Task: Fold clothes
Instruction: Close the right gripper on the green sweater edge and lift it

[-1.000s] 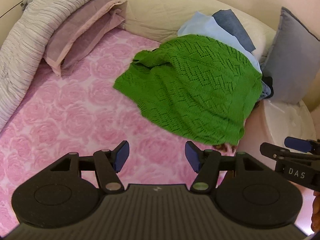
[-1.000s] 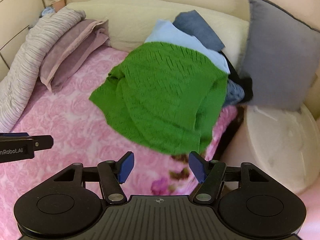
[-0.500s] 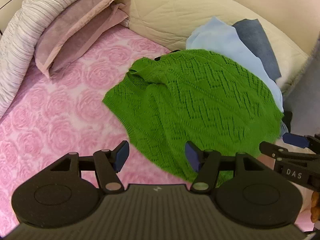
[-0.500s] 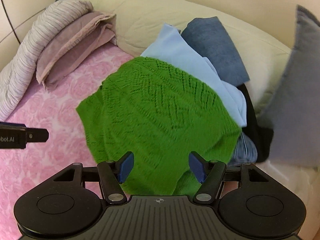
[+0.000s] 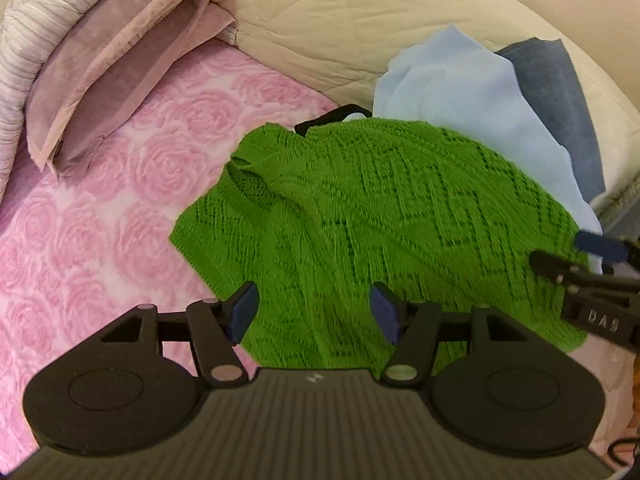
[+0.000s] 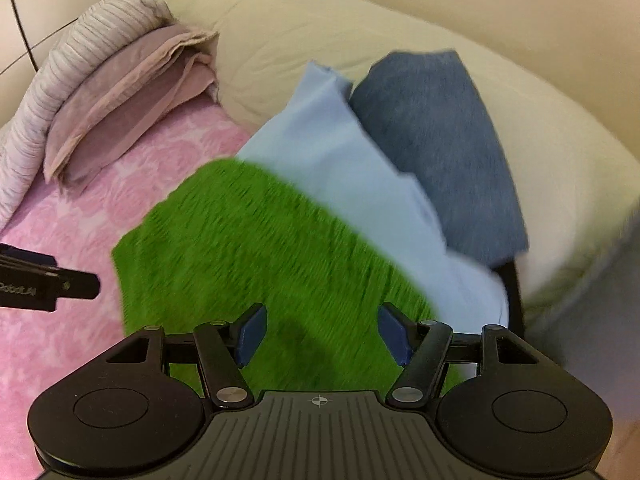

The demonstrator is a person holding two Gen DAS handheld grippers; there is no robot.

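A green knitted sweater (image 5: pixel 372 216) lies spread over a pile of clothes on the pink rose-patterned bed (image 5: pixel 100 208). It fills the lower middle of the right wrist view too, as the sweater (image 6: pixel 256 248). Under it lie a light blue garment (image 5: pixel 460 92) and a dark blue one (image 5: pixel 560 92). My left gripper (image 5: pixel 314 312) hovers open over the sweater's near edge, nothing between its pads. My right gripper (image 6: pixel 322 334) is open above the sweater's right part, also holding nothing. The right gripper's tip (image 5: pixel 592 276) shows at the left wrist view's right edge.
A cream quilt (image 6: pixel 360 52) runs along the back. Mauve pillows (image 5: pixel 112 60) and a striped grey blanket (image 6: pixel 52 108) lie at the back left. A black strap (image 5: pixel 332 118) pokes out behind the sweater. The left gripper's tip (image 6: pixel 44 284) enters the right view from the left.
Both grippers have moved forward toward the clothes pile, so the green sweater now sits right under their open fingers. The grey cushion and white tub have left view.
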